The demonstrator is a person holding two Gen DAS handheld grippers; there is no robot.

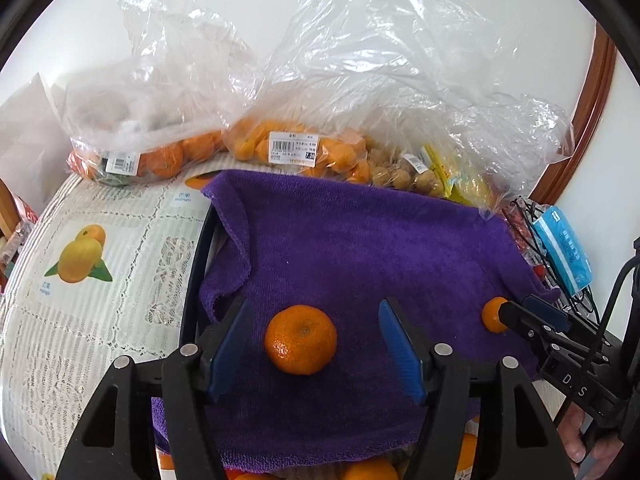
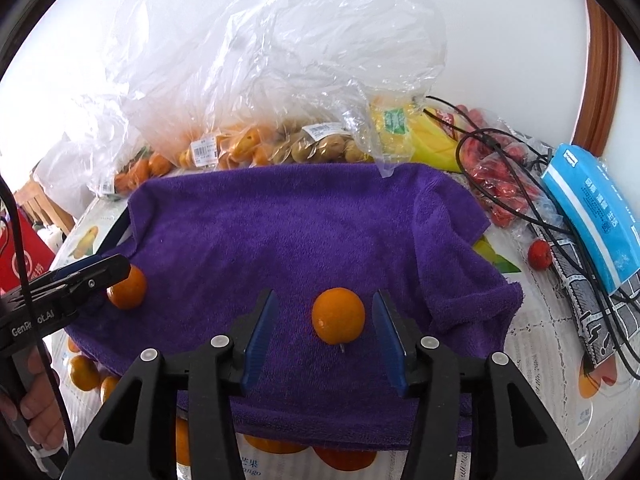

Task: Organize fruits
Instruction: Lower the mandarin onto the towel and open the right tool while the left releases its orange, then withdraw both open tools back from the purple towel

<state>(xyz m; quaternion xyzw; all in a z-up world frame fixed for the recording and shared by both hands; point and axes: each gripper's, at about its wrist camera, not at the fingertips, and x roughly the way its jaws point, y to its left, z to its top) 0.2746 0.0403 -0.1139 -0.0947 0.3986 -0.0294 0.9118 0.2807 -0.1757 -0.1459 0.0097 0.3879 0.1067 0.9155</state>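
The purple towel [image 1: 360, 240] hides most of the tray rim [image 1: 199, 256]; bag label print [image 1: 293, 148] is illegible.

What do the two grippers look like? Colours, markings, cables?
Both the left gripper and the right gripper have black frames, silver pivot pins and ribbed blue pads. The left body carries white "GenRobot.AI" lettering and a black cable; the right body shows "D.S".

Mandarin [image 1: 300, 339] on purple towel [image 1: 360, 240] between parted left hand-held gripper [image 1: 313, 338] pads, untouched, bagged fruit [image 1: 296, 148] behind, possibly kumquats

Both wrist views look steeply down (close) at purple towel [image 1: 360, 248].
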